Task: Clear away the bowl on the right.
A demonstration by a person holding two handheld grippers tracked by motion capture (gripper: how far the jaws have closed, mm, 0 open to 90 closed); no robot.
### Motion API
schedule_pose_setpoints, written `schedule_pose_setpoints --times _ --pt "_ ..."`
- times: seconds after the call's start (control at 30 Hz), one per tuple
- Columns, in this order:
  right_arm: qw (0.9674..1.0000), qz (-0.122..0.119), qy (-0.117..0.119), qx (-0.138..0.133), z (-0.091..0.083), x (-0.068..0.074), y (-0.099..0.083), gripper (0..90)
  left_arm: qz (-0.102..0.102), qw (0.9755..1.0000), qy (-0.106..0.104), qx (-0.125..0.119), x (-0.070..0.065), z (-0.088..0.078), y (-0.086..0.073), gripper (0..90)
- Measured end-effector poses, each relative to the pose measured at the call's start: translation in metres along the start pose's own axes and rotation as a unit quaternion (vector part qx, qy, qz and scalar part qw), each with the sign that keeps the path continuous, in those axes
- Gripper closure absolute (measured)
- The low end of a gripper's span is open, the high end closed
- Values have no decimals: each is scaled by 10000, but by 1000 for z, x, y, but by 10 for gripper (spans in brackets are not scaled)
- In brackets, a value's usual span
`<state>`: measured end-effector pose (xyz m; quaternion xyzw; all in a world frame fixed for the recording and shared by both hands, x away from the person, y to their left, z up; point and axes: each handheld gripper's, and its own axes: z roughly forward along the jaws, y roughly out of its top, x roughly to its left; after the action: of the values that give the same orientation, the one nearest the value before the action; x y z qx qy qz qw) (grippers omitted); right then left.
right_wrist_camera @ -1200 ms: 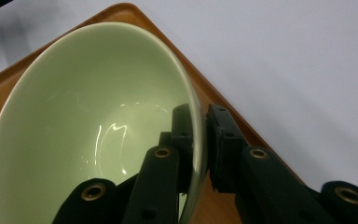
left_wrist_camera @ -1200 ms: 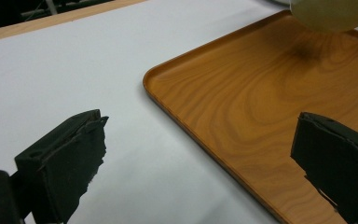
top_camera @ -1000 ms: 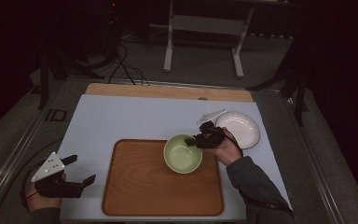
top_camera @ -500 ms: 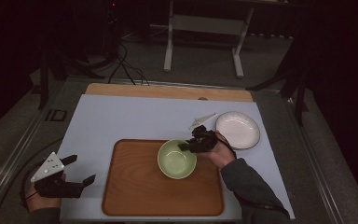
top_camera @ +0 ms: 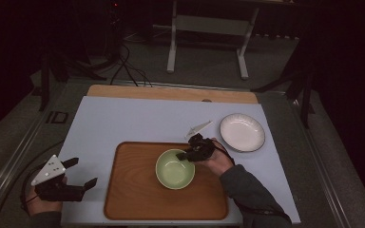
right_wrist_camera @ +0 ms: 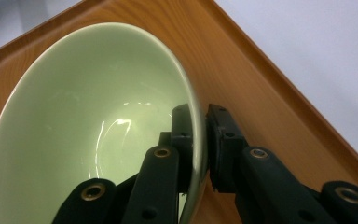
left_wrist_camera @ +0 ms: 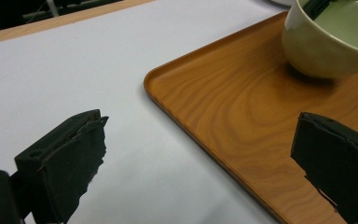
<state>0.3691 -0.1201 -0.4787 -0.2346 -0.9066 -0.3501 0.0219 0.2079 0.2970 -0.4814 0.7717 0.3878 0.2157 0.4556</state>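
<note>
High view: my right gripper (top_camera: 188,154) pinches the rim of the pale green ceramic bowl (top_camera: 174,169) on the brown wooden tray (top_camera: 133,199); a round white plate (top_camera: 242,132) sits well apart

Left gripper view: my left gripper (left_wrist_camera: 200,154) hangs with jaws spread wide over the tray edge and white table (left_wrist_camera: 65,70)

Right gripper view: jaws pressed on the bowl's rim, one inside, one outside

Table (top_camera: 123,118): wooden tray (top_camera: 133,190), white plate (top_camera: 242,132).
</note>
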Motion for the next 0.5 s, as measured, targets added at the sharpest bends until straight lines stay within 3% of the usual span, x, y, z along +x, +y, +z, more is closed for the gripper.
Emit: schedule_pose_setpoints --times 0.5 --pt "9996 96 261 88 19 3 0 822 -1 10000 4 -21 0 -1 0 29"
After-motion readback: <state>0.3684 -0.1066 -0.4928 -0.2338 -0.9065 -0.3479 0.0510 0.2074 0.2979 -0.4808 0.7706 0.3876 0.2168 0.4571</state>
